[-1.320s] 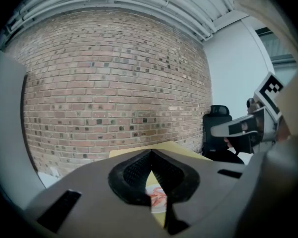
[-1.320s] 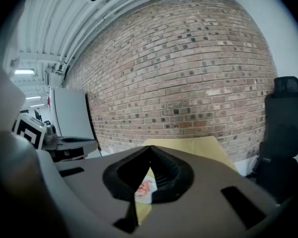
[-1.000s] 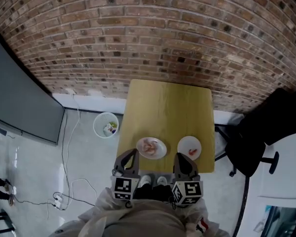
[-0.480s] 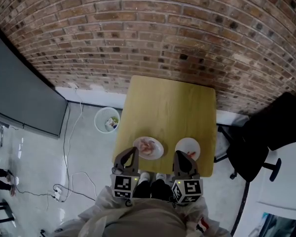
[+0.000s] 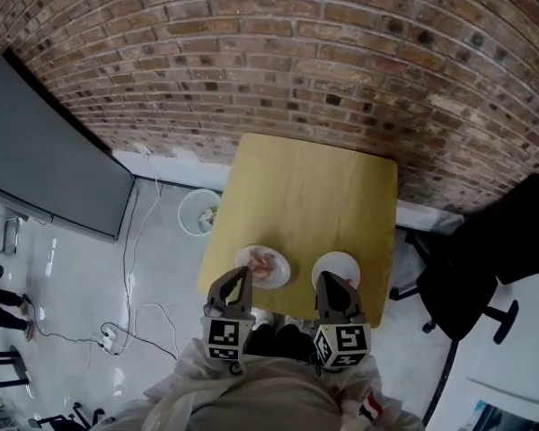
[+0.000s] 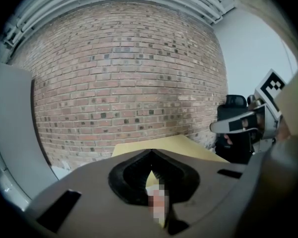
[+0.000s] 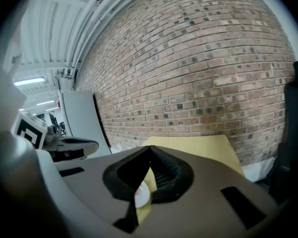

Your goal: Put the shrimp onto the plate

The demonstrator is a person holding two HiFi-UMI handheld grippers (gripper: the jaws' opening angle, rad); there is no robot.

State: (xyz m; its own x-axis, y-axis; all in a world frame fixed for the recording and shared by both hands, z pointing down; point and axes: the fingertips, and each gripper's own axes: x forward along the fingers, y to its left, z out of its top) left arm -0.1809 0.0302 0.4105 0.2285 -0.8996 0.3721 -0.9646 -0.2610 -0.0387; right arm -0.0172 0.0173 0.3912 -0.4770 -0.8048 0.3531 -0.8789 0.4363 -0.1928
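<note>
Shrimp [image 5: 264, 263]: pink heap on left plate [image 5: 284, 269], near edge of table.
Table [image 5: 305, 196]: yellow, its far edge against brick wall [image 5: 296, 61].
Left gripper [image 5: 243, 274]: fingers clenched, empty, over left plate's near rim.
Right gripper [image 5: 327, 278]: fingers clenched, empty, at right plate [image 5: 341, 264].

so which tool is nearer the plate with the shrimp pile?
Left. The left tool is at the near-left edge of the shrimp plate; the right tool is off to its right, at the other plate.
</note>
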